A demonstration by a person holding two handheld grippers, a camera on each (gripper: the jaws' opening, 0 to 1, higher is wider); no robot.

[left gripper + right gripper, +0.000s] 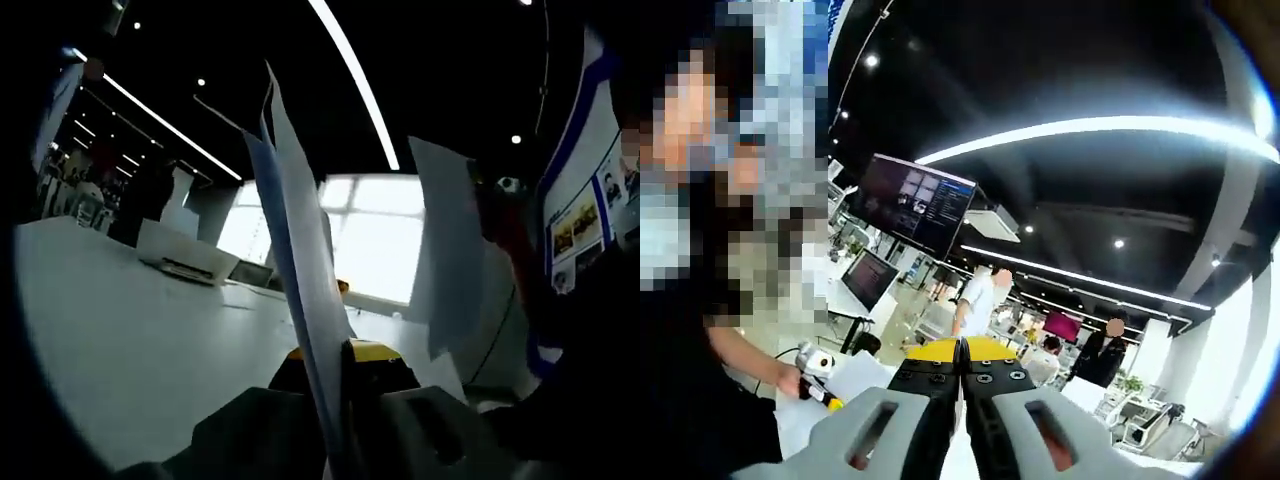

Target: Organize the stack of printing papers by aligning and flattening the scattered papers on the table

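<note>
A thin sheaf of white papers (pixel 300 270) stands upright on edge in the left gripper view, lifted off the table and pinched at its lower edge by my left gripper (pixel 335 425), whose jaws are pressed together on it. The sheets fan apart toward the top, so I can count at least two or three separate edges there, though the exact number is too hard to tell. One more loose sheet (pixel 450 260) hangs to the right, well apart from the sheaf; what holds it is hidden. I judge this paper to be very light, floppy and slick, sheet sliding easily on sheet, and quick to crease, so a grip near an edge with the stack squared seems best. Behind lies the pale table (pixel 130 340), with one white box (pixel 185 252) resting on it far off. In the right gripper view my right gripper (pixel 962 420) has its jaws closed together with a thin white edge showing between them at the bottom, which I take for paper but cannot confirm. Beyond it, a hand (pixel 792 380) holds the other gripper low at the left, and three people stand in the distance.
</note>
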